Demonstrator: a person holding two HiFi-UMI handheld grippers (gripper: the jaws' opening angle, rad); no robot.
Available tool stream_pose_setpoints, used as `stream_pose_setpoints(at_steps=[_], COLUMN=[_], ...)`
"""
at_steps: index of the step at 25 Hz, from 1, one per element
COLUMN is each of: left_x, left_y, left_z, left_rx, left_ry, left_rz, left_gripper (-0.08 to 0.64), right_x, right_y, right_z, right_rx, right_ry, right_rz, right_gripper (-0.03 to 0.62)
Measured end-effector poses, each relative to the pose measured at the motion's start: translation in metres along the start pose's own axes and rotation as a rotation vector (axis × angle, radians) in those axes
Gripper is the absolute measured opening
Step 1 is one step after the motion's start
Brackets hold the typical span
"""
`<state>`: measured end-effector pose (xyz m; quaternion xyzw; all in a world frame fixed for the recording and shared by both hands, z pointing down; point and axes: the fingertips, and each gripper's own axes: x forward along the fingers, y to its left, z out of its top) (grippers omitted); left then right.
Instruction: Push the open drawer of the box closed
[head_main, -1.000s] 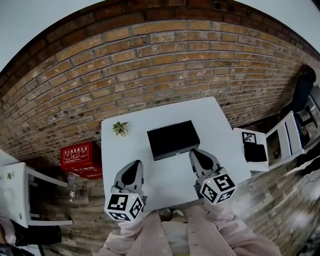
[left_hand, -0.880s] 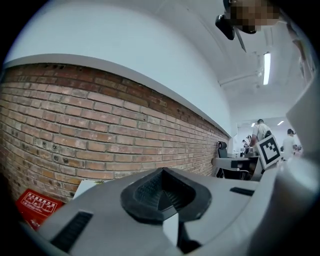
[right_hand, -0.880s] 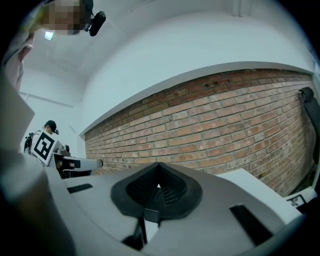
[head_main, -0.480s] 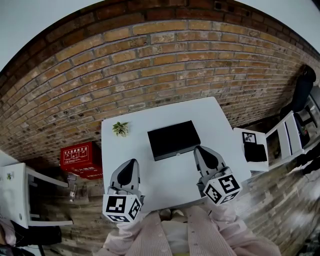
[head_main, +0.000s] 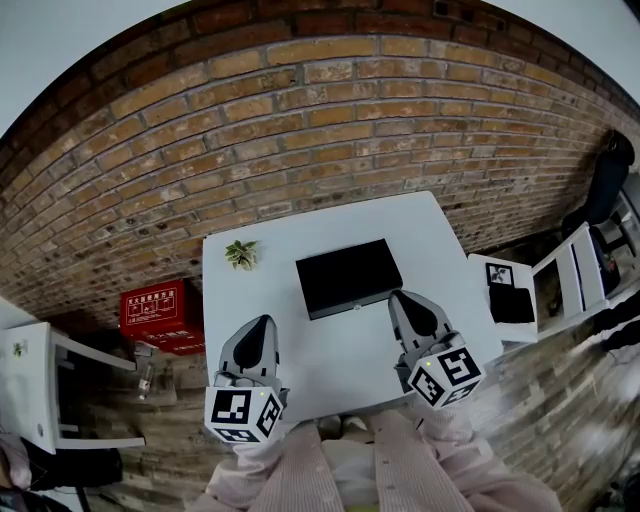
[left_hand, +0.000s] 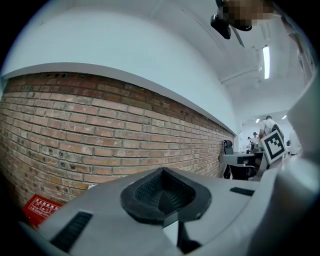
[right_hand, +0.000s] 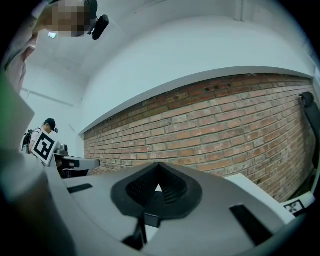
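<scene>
Red-brown brick wall (head_main: 330, 120) curves behind a white square table (head_main: 330, 360) that stands on a wood-plank floor (head_main: 560, 420). Near the middle of the table, toward the wall side, lies a black flat rectangular box (head_main: 346, 276). Its long front faces the person and carries a small pale knob (head_main: 356, 308). From the head view that front looks flush with the body of the box, with no drawer standing out.

The right gripper (head_main: 403, 297) hovers low over the table with its tip just beside the box's near right corner; whether it touches cannot be told. In the right gripper view its dark ribbed pads are pressed together with nothing between them, and they point up at the brick wall. The left gripper (head_main: 263, 322) sits over bare table, well apart from the box on the near left. Its jaws are also closed and empty in the left gripper view.

A small green potted plant (head_main: 241, 255) stands at the far left corner of the table. A red box with white print (head_main: 160, 312) rests on the floor left of the table, and a white chair (head_main: 575, 270) stands to the right. Pink sleeves (head_main: 330, 470) show at the bottom edge.
</scene>
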<state>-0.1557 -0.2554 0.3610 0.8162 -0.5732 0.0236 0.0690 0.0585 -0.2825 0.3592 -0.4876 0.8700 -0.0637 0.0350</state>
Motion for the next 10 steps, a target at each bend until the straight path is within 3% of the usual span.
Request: stream_pose_setpoints(at_steps=[10], left_x=[0.0], left_y=[0.0028], left_z=[-0.0026], left_rx=[-0.01], left_ry=[0.007], left_rz=[0.017], left_gripper=[-0.005], right_x=[-0.0011], right_y=[-0.0024], right_z=[0.0004], right_rx=[0.001], right_ry=[0.003], right_rz=[-0.002], right_gripper=[0.002])
